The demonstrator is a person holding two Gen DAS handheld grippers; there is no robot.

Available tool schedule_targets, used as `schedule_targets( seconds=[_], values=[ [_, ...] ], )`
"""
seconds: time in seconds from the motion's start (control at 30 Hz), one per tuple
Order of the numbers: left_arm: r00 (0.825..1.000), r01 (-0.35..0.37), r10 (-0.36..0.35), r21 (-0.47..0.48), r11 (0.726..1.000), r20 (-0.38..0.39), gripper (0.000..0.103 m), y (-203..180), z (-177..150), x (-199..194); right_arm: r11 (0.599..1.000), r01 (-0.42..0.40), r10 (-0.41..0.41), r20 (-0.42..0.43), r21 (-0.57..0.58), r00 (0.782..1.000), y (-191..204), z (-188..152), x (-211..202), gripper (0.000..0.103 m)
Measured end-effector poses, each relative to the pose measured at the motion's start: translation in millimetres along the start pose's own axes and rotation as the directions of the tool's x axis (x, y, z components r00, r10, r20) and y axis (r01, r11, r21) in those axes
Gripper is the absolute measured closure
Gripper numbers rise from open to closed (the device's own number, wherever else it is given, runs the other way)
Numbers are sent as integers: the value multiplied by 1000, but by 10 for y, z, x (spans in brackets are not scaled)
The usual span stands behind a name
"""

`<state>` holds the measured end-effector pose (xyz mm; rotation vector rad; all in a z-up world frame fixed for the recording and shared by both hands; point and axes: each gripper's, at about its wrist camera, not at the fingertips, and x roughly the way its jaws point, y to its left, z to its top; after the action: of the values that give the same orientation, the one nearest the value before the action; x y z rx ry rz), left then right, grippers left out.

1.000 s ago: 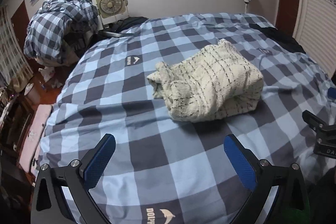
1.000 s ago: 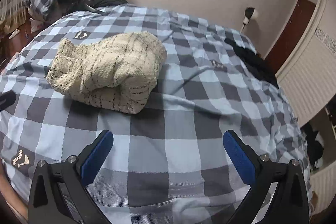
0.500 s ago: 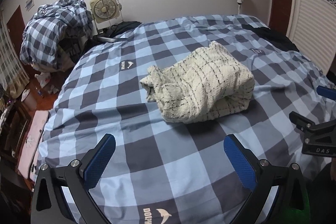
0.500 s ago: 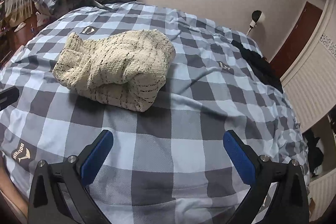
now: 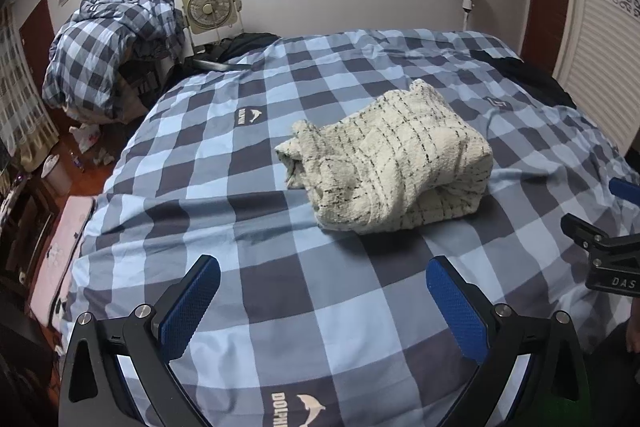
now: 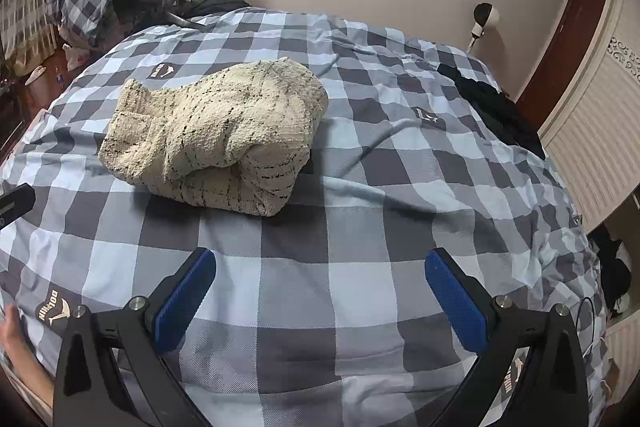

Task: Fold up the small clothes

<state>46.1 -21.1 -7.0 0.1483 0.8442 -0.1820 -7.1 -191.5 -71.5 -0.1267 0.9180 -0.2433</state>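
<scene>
Your cream knitted sweater [image 5: 394, 159] sits bundled in the middle of the checked bed [image 5: 280, 227], folded over itself into a thick, lumpy packet, so to my eye the fold is about done. One garment on the bed. Your left hand-held gripper [image 5: 323, 301] and right hand-held gripper [image 6: 320, 297] both gape wide, empty, short of it.

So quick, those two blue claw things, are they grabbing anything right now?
Left gripper: open, holding nothing, short of the cream knit garment.
Right gripper: open, holding nothing, over the checked bedcover.
</scene>
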Motion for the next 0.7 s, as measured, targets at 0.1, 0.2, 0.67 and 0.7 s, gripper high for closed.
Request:
schedule_targets(
  seconds=[0.1,0.2,0.67,0.7],
  values=[
    [1000,-3,3,-3,1000,2,0,8,3,-2,1000,-2,2,0,7,1000,-10,3,-7,1],
    [1000,-4,4,-5,1000,3,0,15,5,-3,1000,-2,2,0,9,1000,-22,7,-6,1],
    [1000,-15,15,4,1000,5,0,28,16,-5,1000,0,0,-2,15,1000,-36,-6,-12,1],
    [1000,-19,19,8,1000,7,0,28,19,-8,1000,0,1,-2,15,1000,-36,-6,-10,1]
  ],
)
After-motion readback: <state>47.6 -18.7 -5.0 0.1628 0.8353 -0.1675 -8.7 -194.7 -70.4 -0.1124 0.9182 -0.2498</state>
